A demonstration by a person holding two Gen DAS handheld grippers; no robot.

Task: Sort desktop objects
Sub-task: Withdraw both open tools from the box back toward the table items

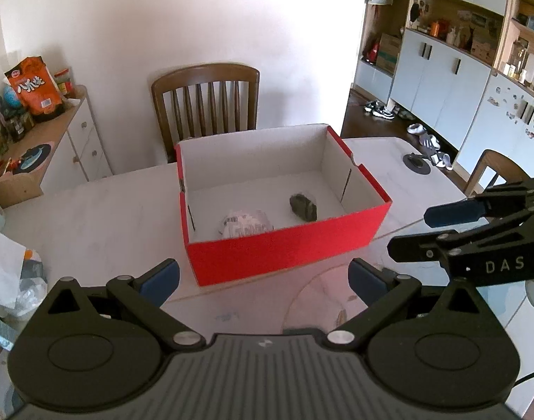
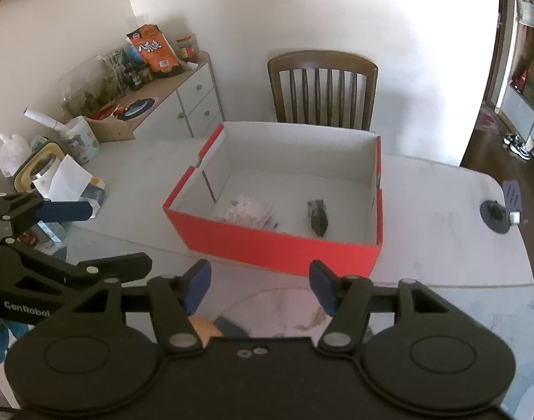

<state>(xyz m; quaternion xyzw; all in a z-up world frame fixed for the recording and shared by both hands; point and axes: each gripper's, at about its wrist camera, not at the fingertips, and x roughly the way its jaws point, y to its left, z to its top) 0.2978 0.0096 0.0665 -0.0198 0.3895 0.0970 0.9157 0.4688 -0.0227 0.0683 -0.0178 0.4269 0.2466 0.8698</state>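
With both sets of jaws empty, left gripper (image 1: 263,278) wide, right gripper (image 2: 259,285) partly spread, red box (image 1: 284,255) sits just ahead, long side facing them.

Readable lettering on the two grippers and a snack bag

White letters "DAS" mark the right gripper (image 1: 408,234); "GenRobot" marks the left gripper (image 2: 121,239); the orange snack bag (image 1: 35,87) on the sideboard beside the chair (image 1: 205,99) shows white Chinese characters.
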